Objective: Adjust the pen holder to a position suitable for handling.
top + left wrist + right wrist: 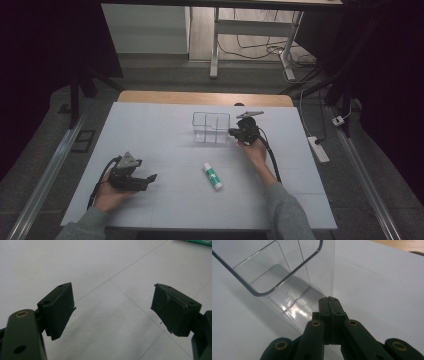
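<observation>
Jaws pressed flat together on the right gripper [329,300], its tip against the near lower corner of the clear plastic box [287,285]; nothing sits between them. The left gripper [112,310] has its jaws spread wide over bare white table [75,265], holding nothing. The box stands toward the far edge, with open surface all round. A glue stick [213,176] lies between the two hands, well apart from both

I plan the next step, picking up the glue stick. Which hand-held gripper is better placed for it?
Probably the left hand-held gripper: its jaws are open and empty, pointing toward the glue stick. The right hand-held gripper is shut, touching the clear container.
</observation>
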Available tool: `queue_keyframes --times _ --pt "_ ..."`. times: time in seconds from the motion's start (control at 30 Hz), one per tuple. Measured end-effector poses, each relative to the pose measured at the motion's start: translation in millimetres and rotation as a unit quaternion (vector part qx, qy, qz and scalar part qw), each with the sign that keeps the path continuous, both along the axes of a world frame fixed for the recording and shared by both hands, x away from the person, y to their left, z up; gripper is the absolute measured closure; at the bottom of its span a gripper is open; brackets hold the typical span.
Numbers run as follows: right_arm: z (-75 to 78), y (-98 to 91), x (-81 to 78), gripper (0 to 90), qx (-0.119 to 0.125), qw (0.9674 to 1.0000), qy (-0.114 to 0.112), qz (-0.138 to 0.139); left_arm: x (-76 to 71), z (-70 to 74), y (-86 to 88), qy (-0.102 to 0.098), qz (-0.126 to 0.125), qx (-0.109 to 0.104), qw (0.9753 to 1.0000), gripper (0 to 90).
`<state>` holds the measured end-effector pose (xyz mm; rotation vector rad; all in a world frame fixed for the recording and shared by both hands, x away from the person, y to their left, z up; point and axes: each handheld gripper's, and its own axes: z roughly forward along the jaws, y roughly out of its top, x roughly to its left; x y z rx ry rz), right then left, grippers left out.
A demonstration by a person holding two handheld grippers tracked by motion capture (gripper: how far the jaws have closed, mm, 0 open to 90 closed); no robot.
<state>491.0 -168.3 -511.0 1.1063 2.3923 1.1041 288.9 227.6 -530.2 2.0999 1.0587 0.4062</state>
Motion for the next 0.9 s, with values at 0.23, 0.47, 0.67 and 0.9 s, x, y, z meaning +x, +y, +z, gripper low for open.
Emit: queue_keyframes --times 0.23,0.47,0.67,0.9 --pt "-0.7 8.0 2.4 89.2 -0.003 1.0 -0.005 0.008 0.1 -1.3 -1.3 0.002 -0.001 0.006 1.0 18.3" --pt "-0.6 12.9 3.8 89.1 -0.002 0.9999 -0.008 0.01 -0.2 -1.6 -1.6 0.005 -0.002 0.008 1.0 18.3" --pt "7.1 9.4 -0.1 89.1 0.003 0.9999 -0.015 0.003 -0.5 -2.0 -1.2 0.004 0.003 0.014 0.9999 18.1" --pt "17.7 -1.9 -12.4 89.2 0.012 0.9997 -0.016 0.011 -1.3 -1.6 -0.9 0.003 0.003 0.015 0.9999 18.1"
